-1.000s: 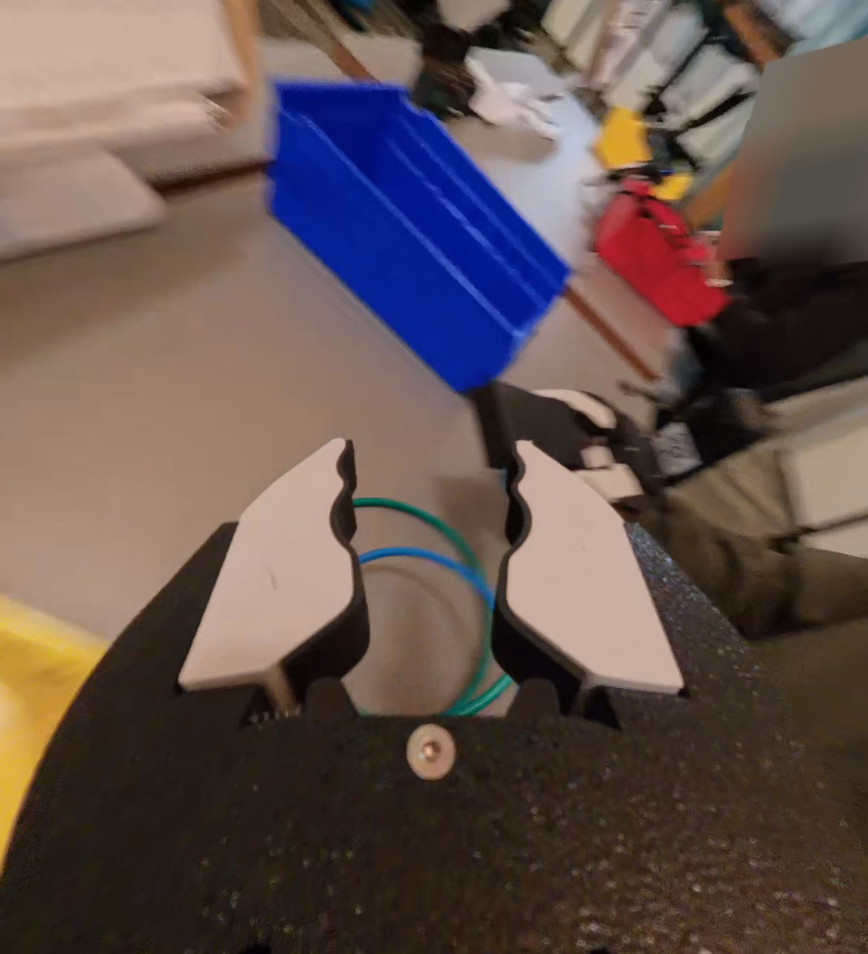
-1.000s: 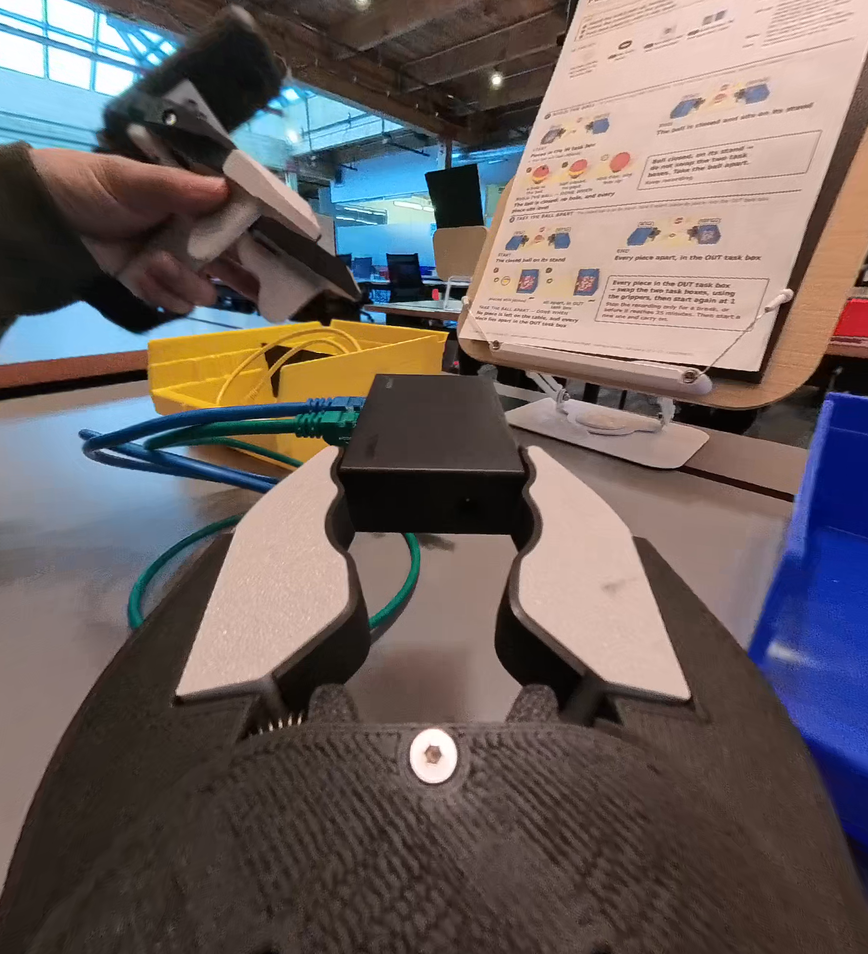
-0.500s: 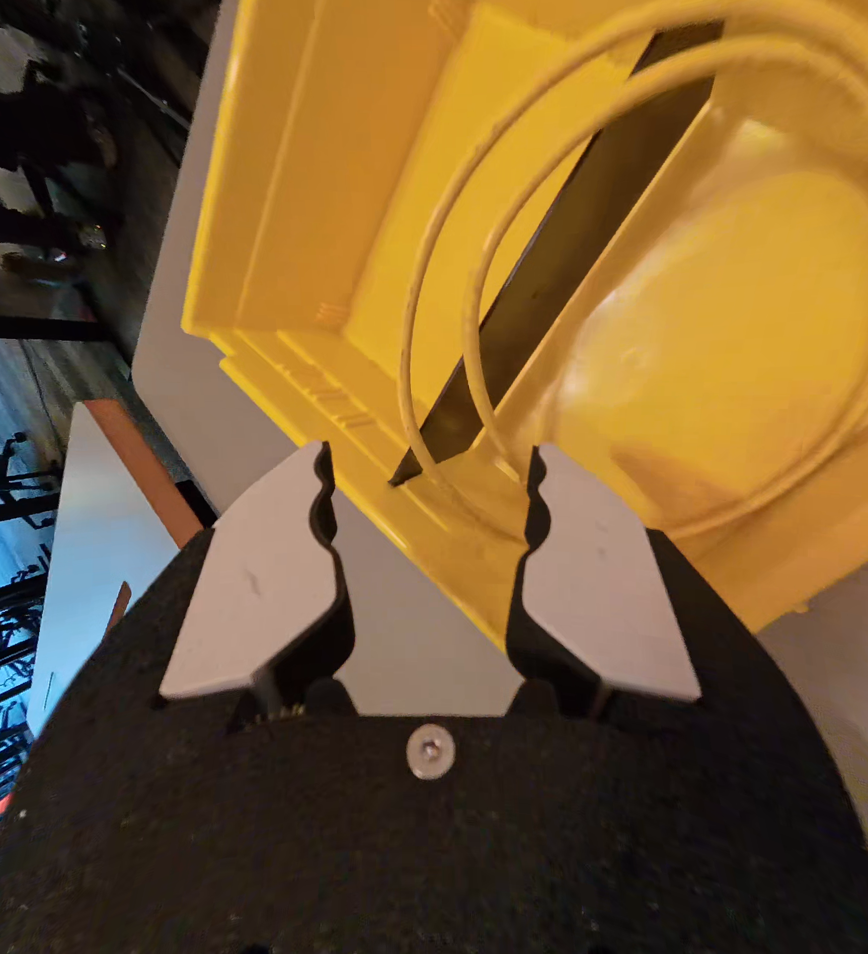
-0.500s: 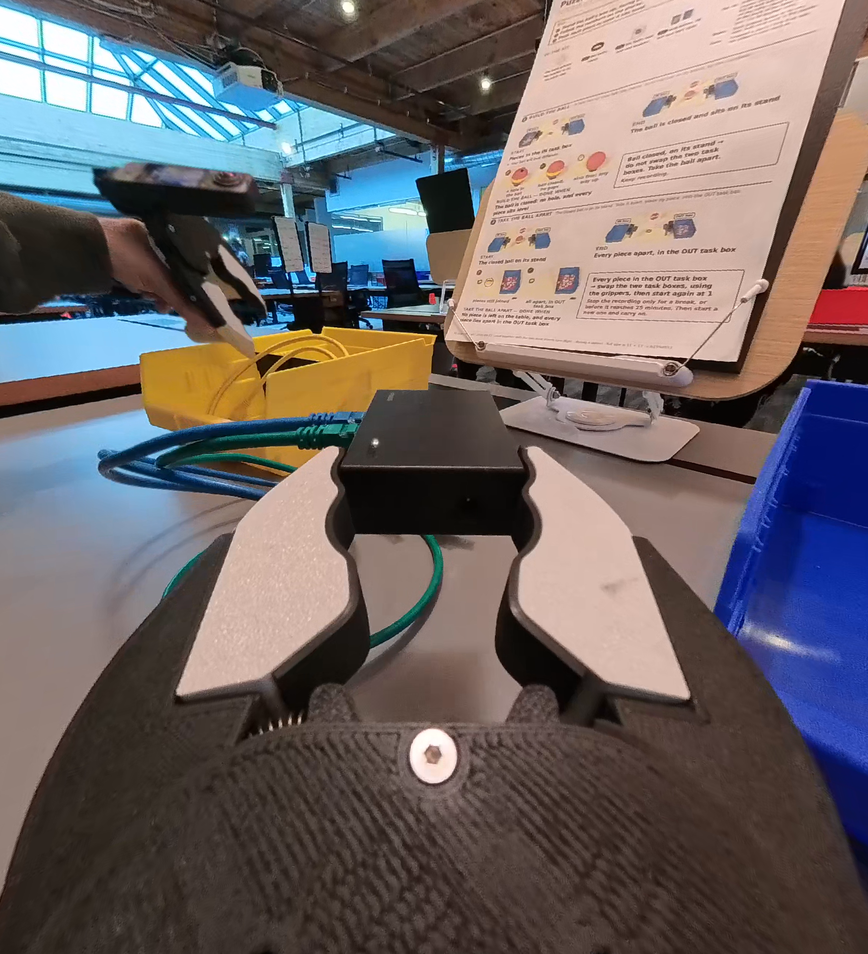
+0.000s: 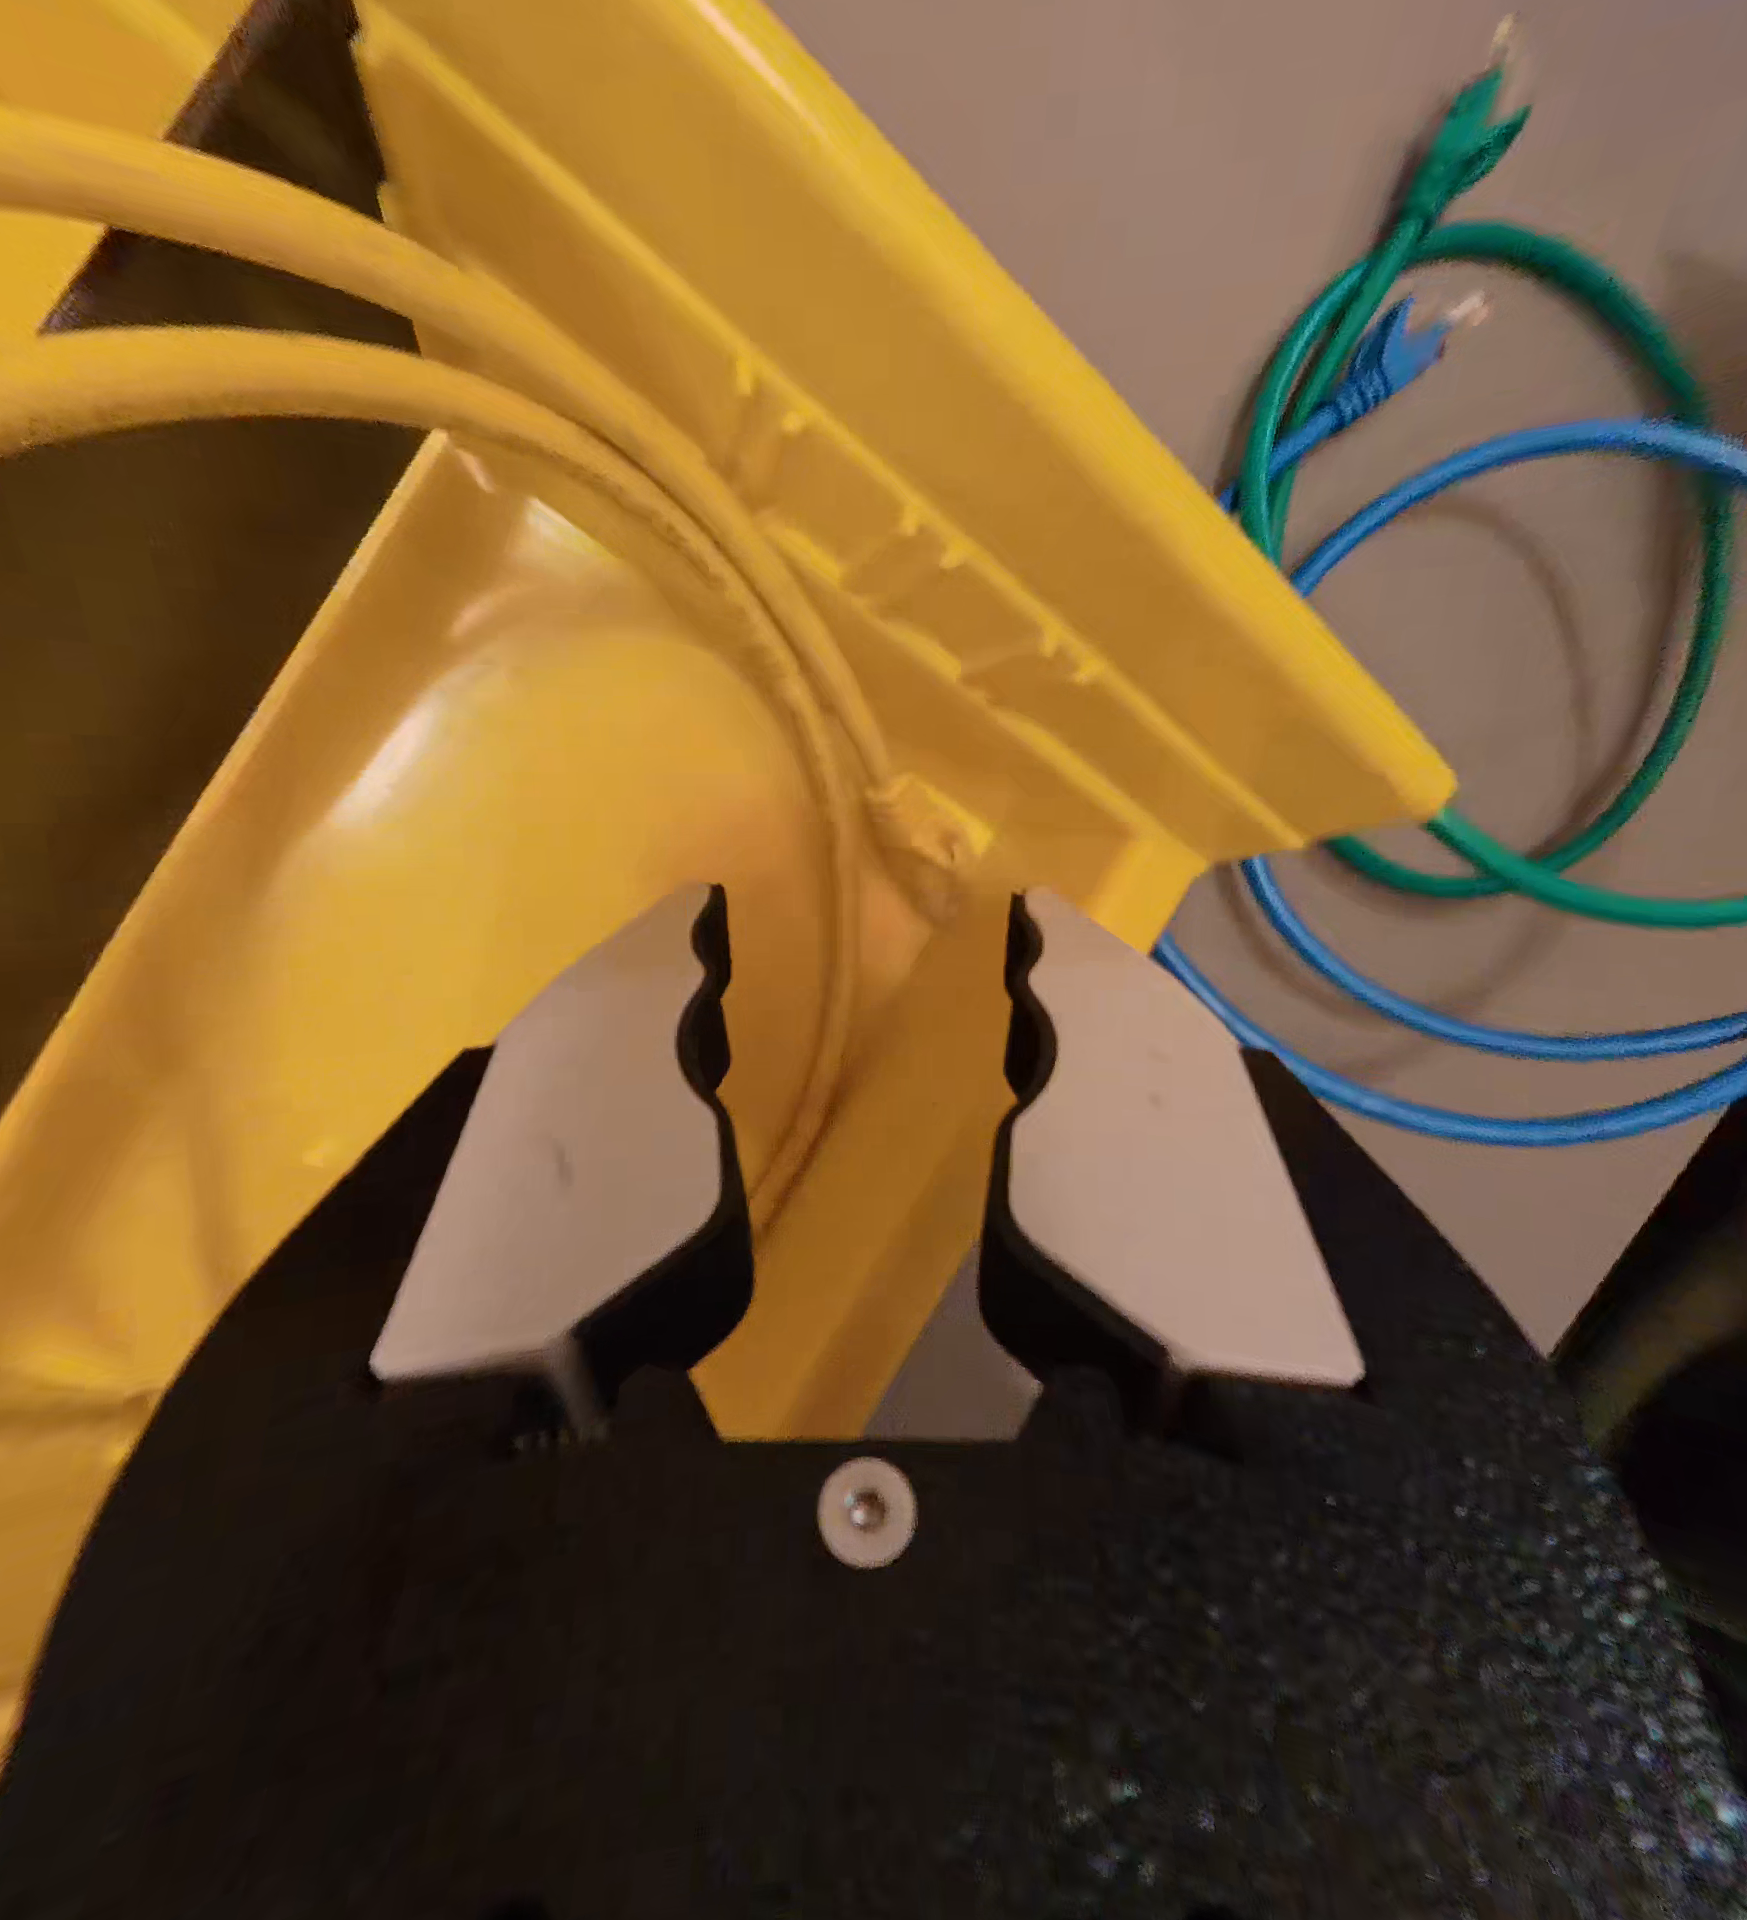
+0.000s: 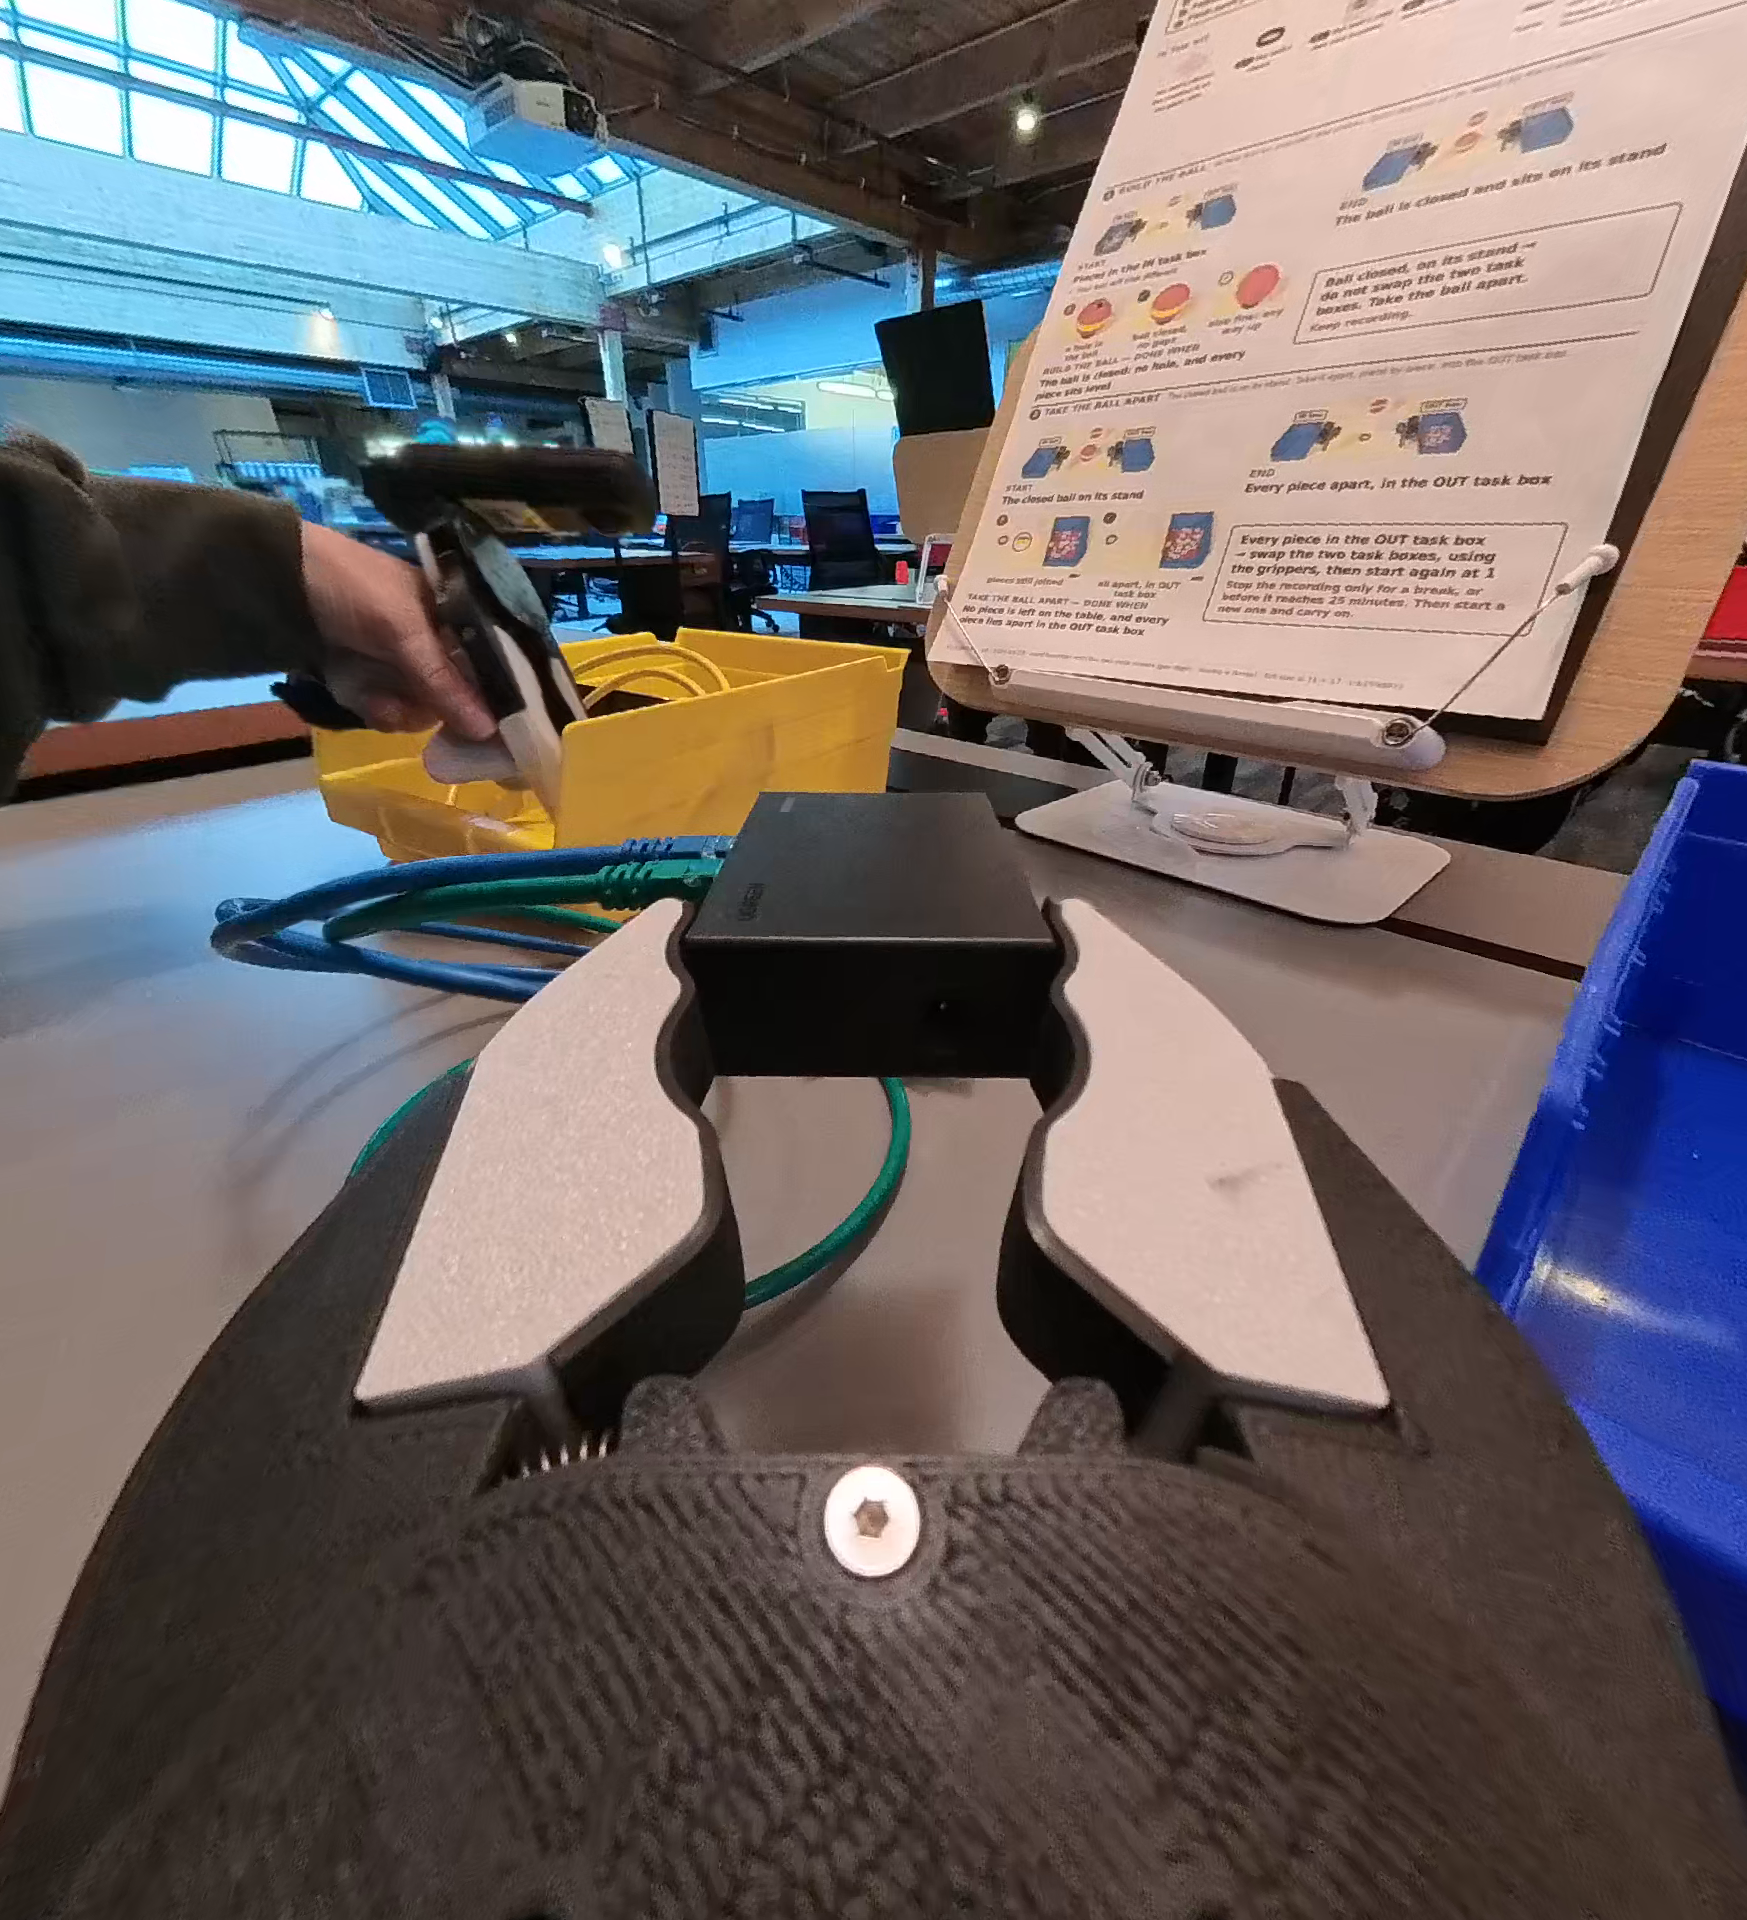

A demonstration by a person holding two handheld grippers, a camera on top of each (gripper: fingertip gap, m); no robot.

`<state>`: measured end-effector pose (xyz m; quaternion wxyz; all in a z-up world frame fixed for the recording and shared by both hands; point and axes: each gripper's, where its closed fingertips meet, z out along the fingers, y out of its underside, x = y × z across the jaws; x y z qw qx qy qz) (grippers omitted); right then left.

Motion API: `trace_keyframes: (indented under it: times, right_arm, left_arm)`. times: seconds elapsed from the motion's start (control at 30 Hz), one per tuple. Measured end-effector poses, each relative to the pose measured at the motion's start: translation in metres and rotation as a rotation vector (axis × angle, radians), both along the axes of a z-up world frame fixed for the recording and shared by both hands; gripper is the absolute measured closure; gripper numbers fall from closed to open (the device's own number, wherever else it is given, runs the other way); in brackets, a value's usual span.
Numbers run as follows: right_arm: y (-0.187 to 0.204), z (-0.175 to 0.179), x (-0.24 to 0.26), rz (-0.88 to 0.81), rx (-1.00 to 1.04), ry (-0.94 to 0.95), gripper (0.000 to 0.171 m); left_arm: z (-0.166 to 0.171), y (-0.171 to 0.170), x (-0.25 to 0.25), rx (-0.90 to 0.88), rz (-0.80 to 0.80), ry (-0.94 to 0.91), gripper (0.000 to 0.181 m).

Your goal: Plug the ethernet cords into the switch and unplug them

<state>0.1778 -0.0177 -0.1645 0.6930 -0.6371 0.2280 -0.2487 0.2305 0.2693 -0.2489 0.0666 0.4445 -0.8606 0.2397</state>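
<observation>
While we look along the worktop from its left side, a hand (image 6: 381, 655) in a dark sleeve holds our left gripper (image 6: 521, 727) pointing down into the yellow bin (image 6: 734, 748), which sits toward the far left of the worktop. From the left wrist view, our left gripper (image 5: 864, 925) has its two fingers spread apart with nothing between them, and it hangs over the near corner of the yellow bin (image 5: 1004, 499). A coiled yellow cord (image 5: 578, 436) lies inside that bin, and its plug end (image 5: 926, 831) sits just past our fingertips, not touching them. On the bare worktop beside the bin lie loops of a blue cord (image 5: 1471, 1039) and a green cord (image 5: 1700, 540), each with a loose plug end lying free. In the right wrist view, the blue cord (image 6: 370, 904) and the green cord (image 6: 495, 894) run across the worktop to the left side of the black switch (image 6: 869, 914), and their plugs are pushed into it. The switch sits in the middle of the worktop, and our right gripper (image 6: 869, 987) pinches it from both sides. Behind it stands a board with a paper sheet (image 6: 1368, 343) on a white stand. At the right edge of the worktop we see a blue bin (image 6: 1700, 1143).
</observation>
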Motion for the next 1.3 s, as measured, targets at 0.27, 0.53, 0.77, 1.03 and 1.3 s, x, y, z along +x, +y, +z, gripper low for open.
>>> trace_keyframes:
  times: [0.27, 0.53, 0.77, 1.03, 1.3]
  right_arm:
    - [0.004, -0.002, -0.001, 0.009, -0.026, -0.005, 0.110]
    - [0.000, 0.000, 0.001, 0.000, 0.003, 0.000, 0.110]
    - [-0.015, 0.005, 0.007, -0.047, 0.048, -0.022, 0.109]
    - [-0.042, 0.008, 0.017, -0.129, 0.064, -0.045, 0.109]
    - [-0.072, 0.012, 0.022, -0.207, 0.107, -0.051, 0.110]
  left_arm:
    - [-0.019, -0.015, 0.008, -0.008, 0.015, 0.076, 0.141]
    - [0.036, -0.017, 0.013, -0.212, 0.138, -0.025, 0.167]
    - [0.169, -0.014, -0.003, -0.547, 0.404, -0.345, 0.167]
    - [0.224, -0.083, -0.086, -0.826, 0.078, -0.864, 0.167]
    - [0.059, -0.141, -0.125, -0.221, -0.214, -1.190, 0.166]
